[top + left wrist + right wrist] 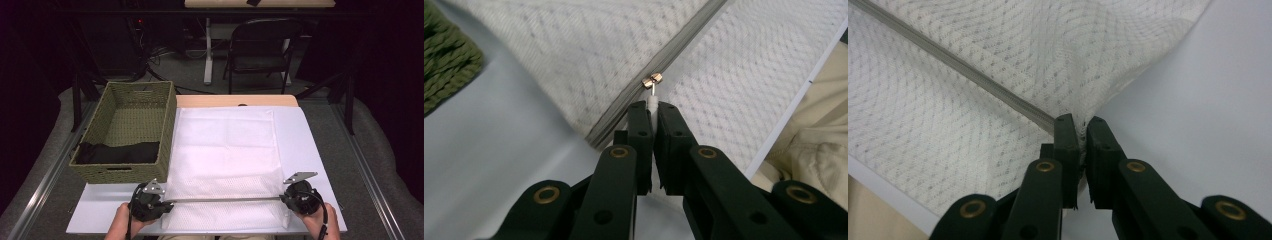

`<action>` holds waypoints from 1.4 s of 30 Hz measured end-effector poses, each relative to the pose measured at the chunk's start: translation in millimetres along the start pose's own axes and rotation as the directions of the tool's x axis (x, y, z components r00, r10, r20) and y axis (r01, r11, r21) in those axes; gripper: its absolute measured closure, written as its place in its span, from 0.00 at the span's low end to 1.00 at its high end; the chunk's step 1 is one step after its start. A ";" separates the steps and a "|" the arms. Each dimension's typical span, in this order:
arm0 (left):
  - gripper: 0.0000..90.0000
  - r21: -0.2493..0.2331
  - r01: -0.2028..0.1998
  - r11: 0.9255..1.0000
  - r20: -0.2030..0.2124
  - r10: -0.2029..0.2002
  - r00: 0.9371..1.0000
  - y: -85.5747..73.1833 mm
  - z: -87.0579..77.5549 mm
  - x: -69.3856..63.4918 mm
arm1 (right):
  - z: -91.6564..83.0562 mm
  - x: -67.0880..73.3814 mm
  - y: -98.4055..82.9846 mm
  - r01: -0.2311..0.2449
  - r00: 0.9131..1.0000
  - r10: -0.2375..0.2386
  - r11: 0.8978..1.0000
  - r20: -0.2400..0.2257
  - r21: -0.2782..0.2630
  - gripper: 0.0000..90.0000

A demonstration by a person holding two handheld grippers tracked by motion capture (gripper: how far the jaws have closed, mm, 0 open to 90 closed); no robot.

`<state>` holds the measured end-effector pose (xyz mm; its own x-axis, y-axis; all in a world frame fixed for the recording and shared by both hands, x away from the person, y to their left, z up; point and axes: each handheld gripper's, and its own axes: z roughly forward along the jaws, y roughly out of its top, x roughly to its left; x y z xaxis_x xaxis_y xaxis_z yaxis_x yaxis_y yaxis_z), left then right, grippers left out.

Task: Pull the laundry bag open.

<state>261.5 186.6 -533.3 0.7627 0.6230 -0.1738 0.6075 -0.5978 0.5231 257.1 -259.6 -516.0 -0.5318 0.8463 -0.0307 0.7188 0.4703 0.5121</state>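
While the white mesh laundry bag lies flat on the pale table top, both grippers work at its near end, along the grey zipper that runs straight across the bag from one gripper to the other. Left gripper: in the left gripper view its jaws are pressed together on the white pull tab of the small brass zipper slider, which sits on the zipper at the bag's left edge. Right gripper: in the right gripper view its jaws are pinched on a fold of the bag's mesh at the zipper's other end, at the bag's right near corner, and the cloth there is drawn up into a small peak. A hand holds the left gripper and another hand holds the right one, both nearer than the bag. Left of the bag, touching its long edge, stands an olive-green woven rectangular basket; a black cloth lies inside it at the near end. Beyond the bag's far end, past the table, a dark folding chair stands on the floor.
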 end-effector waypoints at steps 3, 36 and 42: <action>0.96 0.005 0.003 1.000 -0.008 -0.003 1.000 -2.0 -2.5 3.3 | 0.2 0.0 -0.1 0.000 1.000 0.000 1.000 0.001 0.001 0.94; 0.96 0.044 0.012 0.999 -0.037 -0.010 0.999 -10.4 -12.5 23.6 | 2.0 -4.1 -0.5 -0.010 1.000 0.010 1.000 0.009 -0.029 0.95; 0.96 0.046 0.024 0.999 -0.029 -0.023 0.999 -10.6 -14.0 25.5 | 5.3 -1.1 0.0 0.002 1.000 -0.002 1.000 -0.010 -0.003 0.95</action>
<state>271.5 215.9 -531.6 0.7418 0.6508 -0.1618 0.6356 -0.6052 0.4793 260.1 -259.2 -520.5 -0.5375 0.8430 -0.0234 0.7163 0.4710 0.5148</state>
